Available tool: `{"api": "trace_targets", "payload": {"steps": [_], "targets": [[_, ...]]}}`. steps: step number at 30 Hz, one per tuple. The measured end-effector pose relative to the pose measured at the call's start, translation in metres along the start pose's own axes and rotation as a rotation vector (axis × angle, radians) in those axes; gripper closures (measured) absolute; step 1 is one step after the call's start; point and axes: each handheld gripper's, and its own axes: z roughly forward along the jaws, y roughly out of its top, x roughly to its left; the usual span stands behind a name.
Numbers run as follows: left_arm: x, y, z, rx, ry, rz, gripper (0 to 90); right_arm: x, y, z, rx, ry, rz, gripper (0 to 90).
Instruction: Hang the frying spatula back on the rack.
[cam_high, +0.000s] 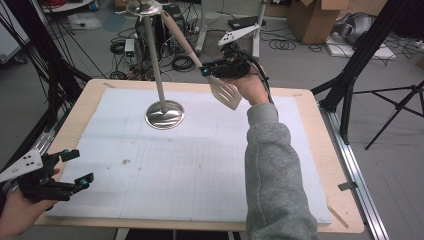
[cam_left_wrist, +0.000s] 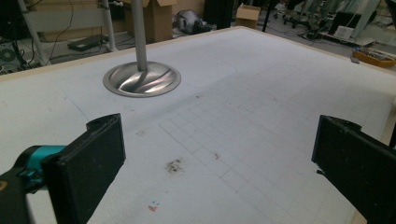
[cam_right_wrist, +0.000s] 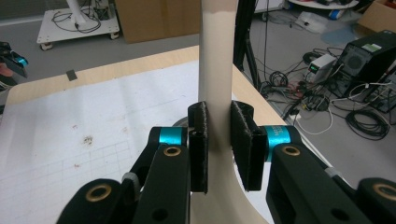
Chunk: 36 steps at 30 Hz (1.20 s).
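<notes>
Clamping the spatula (cam_high: 200, 60) handle, the right gripper (cam_high: 216, 67) should lift its tip squarely toward the stand (cam_high: 155, 60) hooks, left gripper (cam_high: 75, 170) idling wide.

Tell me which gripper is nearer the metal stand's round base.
Right. The right gripper, clamped on the spatula, hovers just right of and beyond the round base. The left gripper sits open at the table's near-left corner, far from it.

Spatula (cam_right_wrist: 215, 70) handle cut off by right gripper view's top edge, stand pole (cam_left_wrist: 138, 32) top cropped in left gripper view
</notes>
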Motion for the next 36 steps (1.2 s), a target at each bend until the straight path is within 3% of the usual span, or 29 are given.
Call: {"api": "trace_targets", "payload": {"steps": [36], "targets": [[0.0,-0.002,-0.003,0.004,0.006,-0.005,3.2,0.0,-0.004,0.032,0.002,0.027,0.012,77.7]]}}
